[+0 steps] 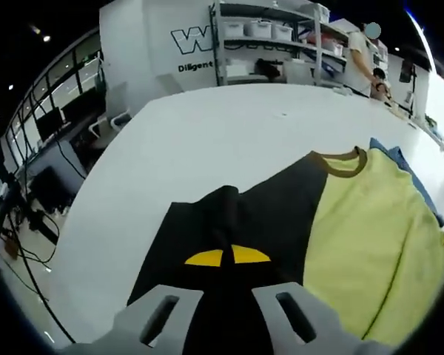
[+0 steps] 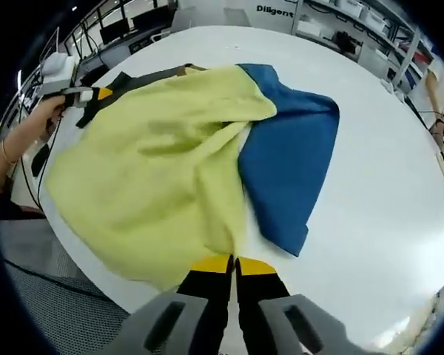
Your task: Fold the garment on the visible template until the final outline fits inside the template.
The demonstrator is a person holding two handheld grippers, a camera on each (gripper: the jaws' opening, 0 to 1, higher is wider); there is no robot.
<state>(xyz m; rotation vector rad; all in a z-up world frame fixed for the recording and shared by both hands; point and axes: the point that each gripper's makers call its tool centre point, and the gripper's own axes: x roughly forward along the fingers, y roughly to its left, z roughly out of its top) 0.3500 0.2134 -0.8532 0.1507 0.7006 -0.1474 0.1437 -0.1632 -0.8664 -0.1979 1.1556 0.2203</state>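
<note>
The garment is a shirt with a pale yellow body (image 1: 370,237), black sleeve panel (image 1: 229,222) and brown collar (image 1: 344,164), spread on a white table (image 1: 207,140). My left gripper (image 1: 226,257) is shut on the black sleeve, its yellow tips pressed together. In the right gripper view the yellow body (image 2: 155,170) lies rumpled, partly over a blue sheet (image 2: 292,155). My right gripper (image 2: 233,264) is shut on the yellow hem at the table's near edge. A hand holds the left gripper (image 2: 89,95) at the far black sleeve (image 2: 129,80).
The blue sheet (image 1: 399,159) peeks out beyond the collar. The white table's (image 2: 377,244) edge drops off close beside the garment. Shelves with bins (image 1: 266,44) and a person (image 1: 362,63) stand beyond the table's far end. Desks and cables (image 1: 37,192) fill the floor to the side.
</note>
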